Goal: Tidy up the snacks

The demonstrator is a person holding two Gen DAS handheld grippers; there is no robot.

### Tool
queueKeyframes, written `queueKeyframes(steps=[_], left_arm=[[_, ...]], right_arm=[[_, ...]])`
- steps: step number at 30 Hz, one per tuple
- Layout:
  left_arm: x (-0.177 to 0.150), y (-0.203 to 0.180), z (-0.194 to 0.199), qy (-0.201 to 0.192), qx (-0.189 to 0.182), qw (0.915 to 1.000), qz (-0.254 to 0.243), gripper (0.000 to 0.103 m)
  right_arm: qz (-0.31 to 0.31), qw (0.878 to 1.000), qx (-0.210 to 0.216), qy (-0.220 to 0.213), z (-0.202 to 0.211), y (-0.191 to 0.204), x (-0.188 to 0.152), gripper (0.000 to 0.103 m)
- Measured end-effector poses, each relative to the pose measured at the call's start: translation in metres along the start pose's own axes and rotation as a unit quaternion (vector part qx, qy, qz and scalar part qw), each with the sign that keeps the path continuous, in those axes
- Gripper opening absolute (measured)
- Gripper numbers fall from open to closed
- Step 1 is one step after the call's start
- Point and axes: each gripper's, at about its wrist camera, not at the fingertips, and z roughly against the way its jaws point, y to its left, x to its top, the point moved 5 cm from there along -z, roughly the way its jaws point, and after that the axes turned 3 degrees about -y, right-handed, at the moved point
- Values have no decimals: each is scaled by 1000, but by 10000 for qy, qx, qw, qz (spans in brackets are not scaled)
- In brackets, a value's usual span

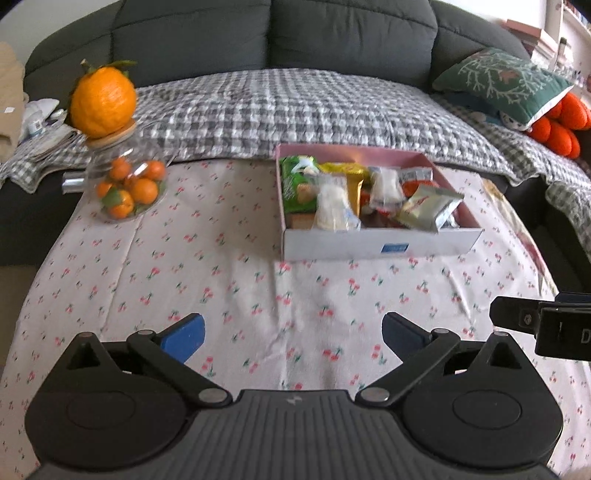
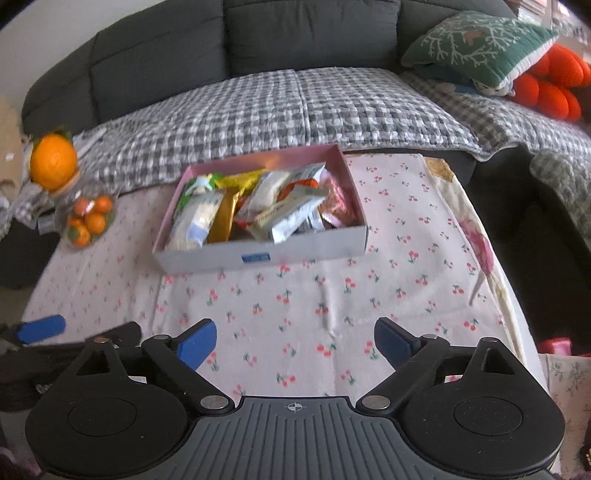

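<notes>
Small blue label (image 1: 395, 247) on white front wall of shallow pink-lined cardboard box (image 1: 369, 249), print too blurred to read. Inside the box, a heap of snack packets (image 2: 258, 210): green, gold, clear and silver wrappers, brand lettering illegible. Box resting toward far edge of desk under cherry-print cloth (image 2: 295, 295). At far left, glass jar of small oranges (image 1: 127, 186) topped by a large orange citrus fruit (image 1: 102, 101). Behind, dark grey sofa (image 1: 258, 33) with grey checked blanket (image 1: 295, 110) and green embroidered cushion (image 2: 476, 44). Left gripper (image 1: 291, 334) and right gripper (image 2: 295, 341) both spread wide, holding nothing, above bare cloth, well short of the box.
</notes>
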Motion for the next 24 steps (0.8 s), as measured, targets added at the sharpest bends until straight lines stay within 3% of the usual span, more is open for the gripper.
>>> queueKeyframes(steps=[7, 14, 24], left_arm=[[-17, -1, 0, 226, 138, 9996, -10, 102], [-22, -1, -1, 206, 305, 9992, -138, 102], [-28, -3, -2, 330, 272, 9990, -142, 102]], right_arm=[[17, 10000, -32, 3, 1, 3, -8, 94], [62, 9998, -158, -35, -2, -1, -10, 94], [224, 9994, -253, -18, -5, 4, -14, 94]])
